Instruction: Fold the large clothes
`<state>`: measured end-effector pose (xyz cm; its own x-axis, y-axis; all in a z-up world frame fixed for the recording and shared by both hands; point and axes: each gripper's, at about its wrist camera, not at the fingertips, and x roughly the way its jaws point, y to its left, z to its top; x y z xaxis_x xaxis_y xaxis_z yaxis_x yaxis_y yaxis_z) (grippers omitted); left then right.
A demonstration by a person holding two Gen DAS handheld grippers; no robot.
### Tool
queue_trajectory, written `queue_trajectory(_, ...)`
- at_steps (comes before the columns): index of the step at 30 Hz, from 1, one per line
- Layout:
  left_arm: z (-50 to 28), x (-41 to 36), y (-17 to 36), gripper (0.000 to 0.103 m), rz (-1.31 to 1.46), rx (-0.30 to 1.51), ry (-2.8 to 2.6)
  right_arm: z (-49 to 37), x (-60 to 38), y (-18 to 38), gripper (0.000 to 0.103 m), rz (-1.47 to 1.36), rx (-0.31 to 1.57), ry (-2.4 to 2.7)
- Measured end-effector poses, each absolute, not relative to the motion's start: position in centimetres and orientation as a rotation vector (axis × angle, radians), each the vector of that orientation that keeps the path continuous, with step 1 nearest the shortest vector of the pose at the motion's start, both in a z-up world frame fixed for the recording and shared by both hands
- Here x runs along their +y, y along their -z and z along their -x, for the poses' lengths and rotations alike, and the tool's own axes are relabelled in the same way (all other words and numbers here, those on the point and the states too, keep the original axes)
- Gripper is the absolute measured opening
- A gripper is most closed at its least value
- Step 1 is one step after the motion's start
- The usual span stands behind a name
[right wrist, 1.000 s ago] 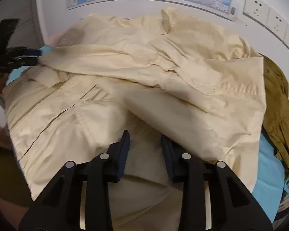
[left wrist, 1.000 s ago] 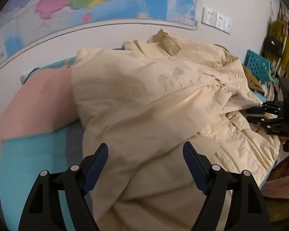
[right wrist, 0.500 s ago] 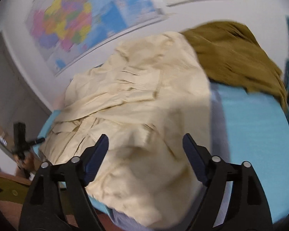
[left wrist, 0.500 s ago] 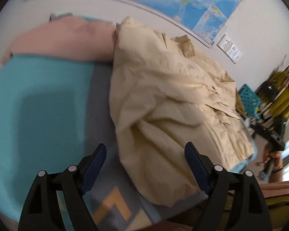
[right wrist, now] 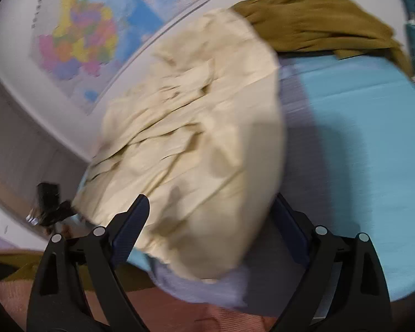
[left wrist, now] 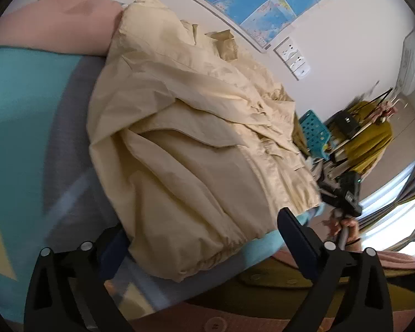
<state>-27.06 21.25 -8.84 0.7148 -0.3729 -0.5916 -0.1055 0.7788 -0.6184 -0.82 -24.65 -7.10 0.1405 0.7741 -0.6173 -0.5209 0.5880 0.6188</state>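
Note:
A cream jacket [left wrist: 185, 138] lies bunched and partly folded on the blue bedsheet [left wrist: 19, 105]; it also shows in the right wrist view [right wrist: 202, 149], blurred. My left gripper [left wrist: 204, 238] is open at the jacket's near hem, its jaws either side of the hem corner. My right gripper [right wrist: 210, 218] is open, jaws straddling the jacket's near edge. The right gripper also shows in the left wrist view [left wrist: 343, 193] at the jacket's far corner; the left gripper shows in the right wrist view [right wrist: 49, 202].
A pink garment [left wrist: 55, 22] lies at the bed's head by the wall. An olive garment [right wrist: 318, 16] lies on the sheet beyond the jacket. A teal basket [left wrist: 315, 132] and cluttered rack stand past the bed. A map [right wrist: 96, 33] hangs on the wall.
Both grippers have pulled back to the jacket's near edge, the views swinging round. The right gripper, nearly shut on the cloth a second ago, has opened wide.

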Motion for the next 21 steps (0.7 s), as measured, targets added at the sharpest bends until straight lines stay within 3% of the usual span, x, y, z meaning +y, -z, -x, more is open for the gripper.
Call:
queue_trajectory(10,24.7,20.5,8.7,0.094,0.681,0.739,0.103,1.2,-20.8,7.4,0.082,-0.308,1.045,-1.122)
queue_trajectory(12,24.5,20.6,8.8,0.073,0.680,0.746,0.053,1.1,-20.4,7.4,0.073,-0.314,1.056,-1.118)
queue_trajectory(14,24.4,21.0,9.0,0.048,0.688,0.767,-0.011,0.9,-20.4,7.9,0.050,-0.360,1.084,-1.123)
queue_trajectory(17,24.3,21.4,9.0,0.028,0.696,0.804,-0.066,0.5,-21.3,8.4,0.020,-0.469,1.113,-1.116)
queue_trajectory(21,24.9,21.5,7.2,0.018,0.698,0.796,-0.048,2.2,-22.1,5.0,0.016,-0.498,1.010,-1.158)
